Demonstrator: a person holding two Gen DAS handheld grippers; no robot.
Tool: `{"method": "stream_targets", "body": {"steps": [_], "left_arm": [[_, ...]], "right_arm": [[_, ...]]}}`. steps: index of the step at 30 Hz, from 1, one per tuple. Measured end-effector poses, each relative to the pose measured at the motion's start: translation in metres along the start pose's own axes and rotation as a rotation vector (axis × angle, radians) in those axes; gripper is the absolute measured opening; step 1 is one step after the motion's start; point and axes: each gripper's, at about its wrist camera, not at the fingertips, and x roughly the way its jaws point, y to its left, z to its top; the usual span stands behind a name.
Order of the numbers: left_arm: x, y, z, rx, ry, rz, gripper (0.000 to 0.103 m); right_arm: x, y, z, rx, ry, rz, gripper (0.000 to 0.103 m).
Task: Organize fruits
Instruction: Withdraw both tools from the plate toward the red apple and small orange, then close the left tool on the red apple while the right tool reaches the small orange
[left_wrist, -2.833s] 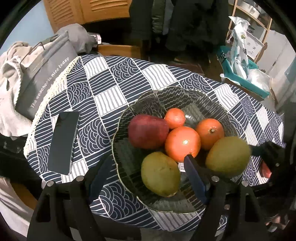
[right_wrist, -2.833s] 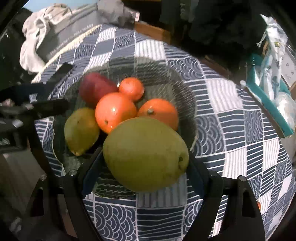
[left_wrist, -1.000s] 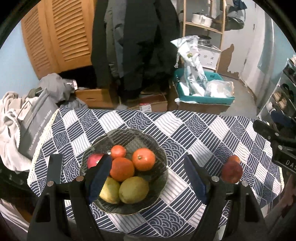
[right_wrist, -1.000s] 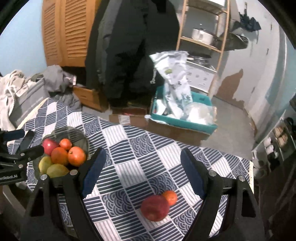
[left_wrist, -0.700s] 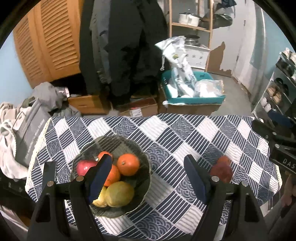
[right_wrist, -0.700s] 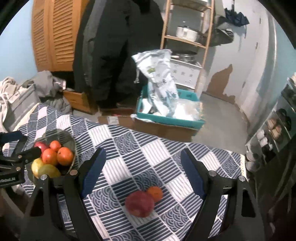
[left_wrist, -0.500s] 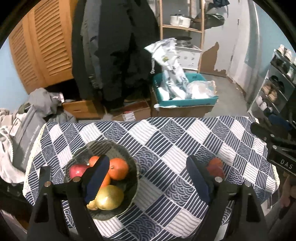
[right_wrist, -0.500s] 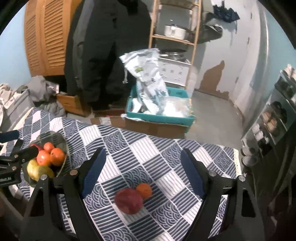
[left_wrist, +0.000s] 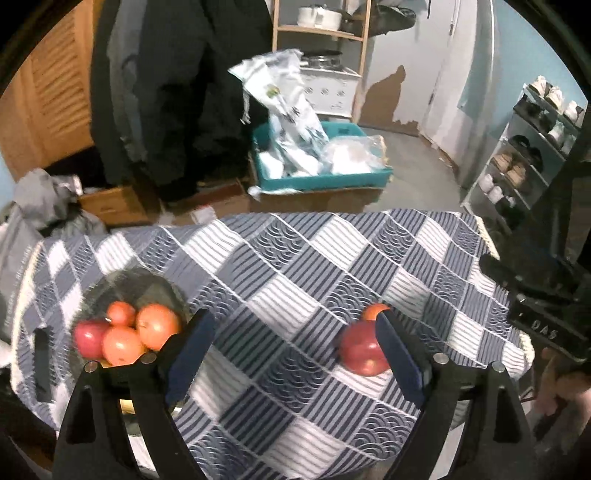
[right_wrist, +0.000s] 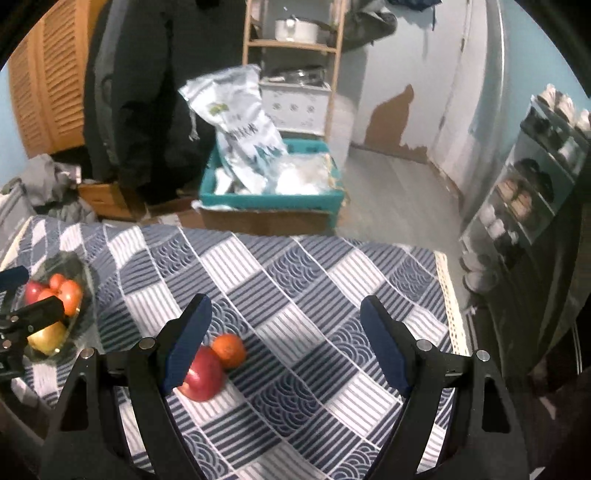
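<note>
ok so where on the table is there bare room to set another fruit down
Bare cloth between the glass bowl and the red apple with the orange touching it, and beyond them toward the far edge. The bowl is crowded.

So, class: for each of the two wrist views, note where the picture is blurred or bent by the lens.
Left wrist view: the fruit bowl and its oranges are smeared by motion blur; the red apple is softer than the gripper fingers. Right wrist view: the apple is blurred, the tablecloth fairly crisp. Both views: the fisheye curves the edges inside a black round border.
</note>
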Motion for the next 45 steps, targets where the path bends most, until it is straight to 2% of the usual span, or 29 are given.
{"method": "stream_targets", "body": {"steps": [5,17,32,42,45], "left_arm": [[0.024,-0.015,-0.006,-0.014,0.058,-0.052,0.090],[0.085,-0.047,-0.021,0.033,0.192,-0.052,0.090],[0.139,-0.075,-0.038,0.100,0.282,-0.051,0.089],[0.162,-0.078,-0.045,0.079,0.340,-0.083,0.089],[0.166,-0.077,-0.046,0.062,0.351,-0.101,0.083]], "right_arm": [[0.020,-0.016,-0.014,0.022,0.063,-0.027,0.082],[0.063,-0.034,-0.045,0.049,0.188,-0.051,0.082],[0.089,-0.048,-0.062,0.091,0.260,-0.039,0.082],[0.097,-0.043,-0.063,0.077,0.276,-0.028,0.082],[0.100,-0.040,-0.063,0.069,0.280,-0.028,0.082]]}}
